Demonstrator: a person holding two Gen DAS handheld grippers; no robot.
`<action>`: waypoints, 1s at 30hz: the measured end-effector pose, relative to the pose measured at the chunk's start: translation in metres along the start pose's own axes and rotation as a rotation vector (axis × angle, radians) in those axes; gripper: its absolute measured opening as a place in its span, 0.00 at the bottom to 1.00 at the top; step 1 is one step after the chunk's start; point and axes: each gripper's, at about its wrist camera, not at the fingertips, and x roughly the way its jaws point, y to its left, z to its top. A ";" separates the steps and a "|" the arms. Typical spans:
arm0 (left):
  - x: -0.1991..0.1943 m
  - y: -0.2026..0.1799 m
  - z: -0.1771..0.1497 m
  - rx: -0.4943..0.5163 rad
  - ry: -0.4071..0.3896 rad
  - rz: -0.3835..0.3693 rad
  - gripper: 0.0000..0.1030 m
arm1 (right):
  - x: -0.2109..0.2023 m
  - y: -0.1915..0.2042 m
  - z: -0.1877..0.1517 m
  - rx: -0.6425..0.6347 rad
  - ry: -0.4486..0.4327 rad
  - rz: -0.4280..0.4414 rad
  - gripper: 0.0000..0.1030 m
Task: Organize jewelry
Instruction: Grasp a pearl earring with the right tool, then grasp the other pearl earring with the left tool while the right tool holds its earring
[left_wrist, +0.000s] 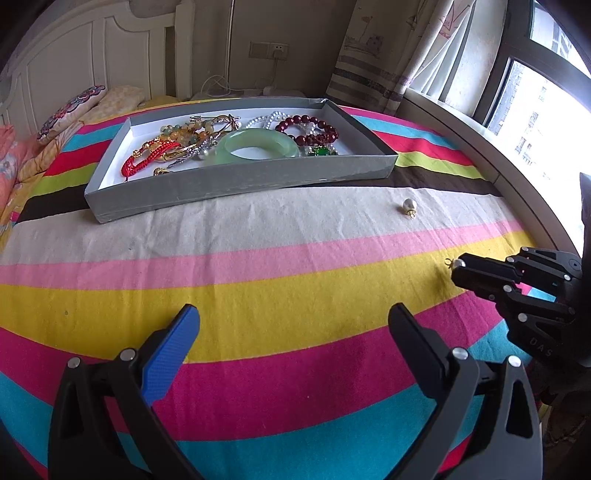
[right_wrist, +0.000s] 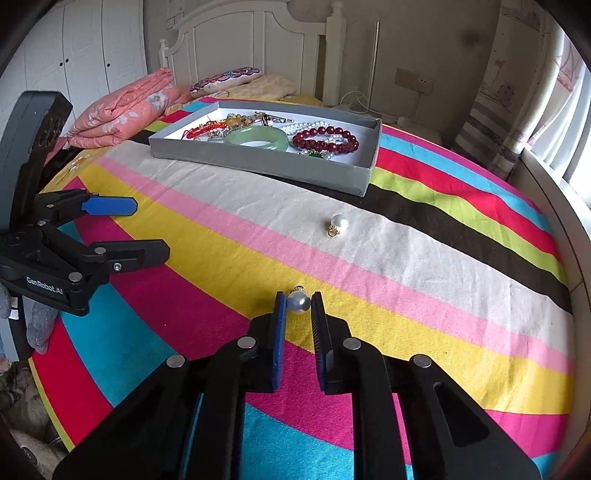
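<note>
Round glossy pearl (right_wrist: 299, 302) between ribbed claw (right_wrist: 298, 303) pads

daylight from window (left_wrist: 546, 92) | glare there | sharp | fisheye-bent edges

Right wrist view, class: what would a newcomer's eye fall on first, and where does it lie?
First the striped bedspread, filling the picture in bright bands. Then the pearl between the right gripper fingertips on the yellow stripe, with a second pearl loose on the white stripe beyond. Further back, a grey tray holds a green bangle and red beads.
</note>
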 end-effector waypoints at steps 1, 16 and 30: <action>0.002 -0.003 0.001 0.015 0.010 0.022 0.98 | -0.003 -0.002 -0.001 0.014 -0.012 0.007 0.14; 0.048 -0.093 0.061 0.176 0.013 0.020 0.69 | -0.056 -0.060 -0.037 0.246 -0.151 -0.071 0.14; 0.076 -0.118 0.075 0.194 0.013 -0.057 0.22 | -0.063 -0.063 -0.040 0.258 -0.195 -0.029 0.14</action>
